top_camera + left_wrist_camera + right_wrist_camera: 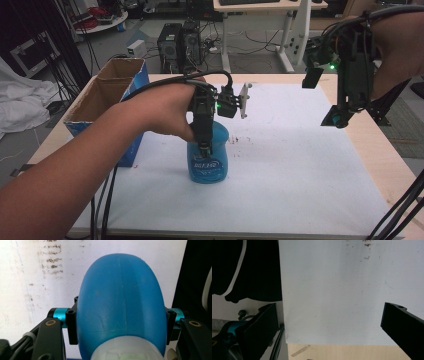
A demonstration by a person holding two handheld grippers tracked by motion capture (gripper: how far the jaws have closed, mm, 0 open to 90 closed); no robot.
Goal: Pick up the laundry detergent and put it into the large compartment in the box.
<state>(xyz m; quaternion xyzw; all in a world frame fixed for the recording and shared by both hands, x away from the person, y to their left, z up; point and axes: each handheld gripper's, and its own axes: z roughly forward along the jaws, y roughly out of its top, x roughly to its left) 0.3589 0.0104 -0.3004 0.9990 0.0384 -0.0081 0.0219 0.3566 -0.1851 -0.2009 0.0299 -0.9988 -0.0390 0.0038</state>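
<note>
While a person's forearm reaches in from the near edge of the tabletop (300, 210), the left gripper (204, 146) points straight down and its fingers (72, 326) are clenched on a blue bottle (208, 156), one on each side of the body just below the white cap. The bottle stands upright on the white sheet (280, 165) that covers the tabletop, directly beneath those fingers, its pale label facing the camera in the high view. In the left gripper view the bottle's blue body (120, 300) bulges between the two black fingers, which press against both flanks.

Just left of the grasping fingers, beyond the forearm, an open cardboard box (107, 95) with blue sides sits at the left edge of the tabletop, near the bottle but apart from it. A patch of dark specks (239, 141) marks the sheet just right of the fingers.

Farther off, well to the right of the bottle and higher, the right gripper (345, 112) hangs in the air above the right side of the sheet. Its fingers (404, 326) are released, spread wide with nothing between them, over bare white sheet and a strip of wooden tabletop edge.

Beyond the tabletop, computer towers (177, 45) and cables stand on the floor.
</note>
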